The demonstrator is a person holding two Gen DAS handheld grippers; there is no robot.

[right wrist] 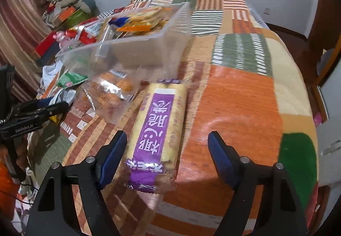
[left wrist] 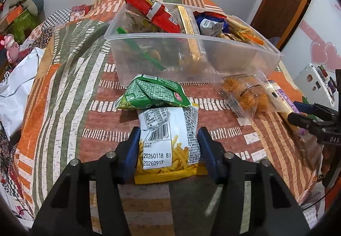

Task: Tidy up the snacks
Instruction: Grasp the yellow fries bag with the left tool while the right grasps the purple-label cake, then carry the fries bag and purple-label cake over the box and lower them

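Note:
A clear plastic bin (left wrist: 213,52) with a divider holds several snack packs on the quilted bed; it also shows in the right wrist view (right wrist: 136,52). My left gripper (left wrist: 169,135) is open with its blue fingers on either side of a yellow fries packet (left wrist: 168,142). A green snack bag (left wrist: 153,93) lies just beyond it. A clear bag of orange biscuits (left wrist: 245,93) lies right of that, also in the right wrist view (right wrist: 108,95). My right gripper (right wrist: 167,140) is open, its left finger beside a purple-labelled biscuit roll (right wrist: 157,125).
The patchwork quilt (right wrist: 245,97) slopes away to the right past the biscuit roll. Clutter and boxes (right wrist: 64,12) sit at the far left by a striped curtain. White cloth (left wrist: 15,86) lies at the bed's left side. A wooden door (left wrist: 287,1) stands at the right.

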